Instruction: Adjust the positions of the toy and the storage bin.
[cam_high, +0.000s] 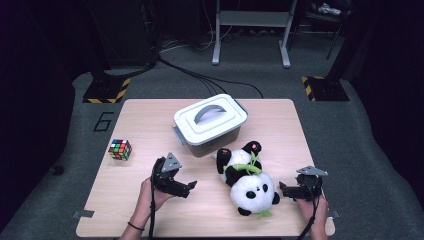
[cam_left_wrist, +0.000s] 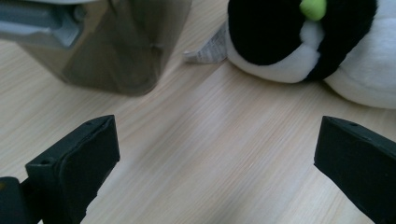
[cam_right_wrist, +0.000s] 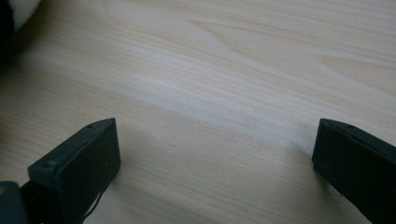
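A black-and-white panda plush (cam_high: 247, 182) with green bamboo lies on its back on the wooden table (cam_high: 140, 120), near the front right. My left gripper (cam_high: 189, 187) rests low on the table to the panda's left, pointing at it, jaws wide open and empty. In the left gripper view the panda (cam_left_wrist: 317, 42) lies just beyond the jaws, beside the box's grey wall (cam_left_wrist: 116, 46). My right gripper (cam_high: 283, 189) sits at the panda's right, open, close to its head; a sliver of the plush (cam_right_wrist: 9, 18) shows at the upper left of the right gripper view.
A grey storage box with a white handled lid (cam_high: 210, 120) stands shut at the table's middle, just behind the panda. A Rubik's cube (cam_high: 120, 149) sits near the left edge. Cables and stand legs lie on the floor beyond the table.
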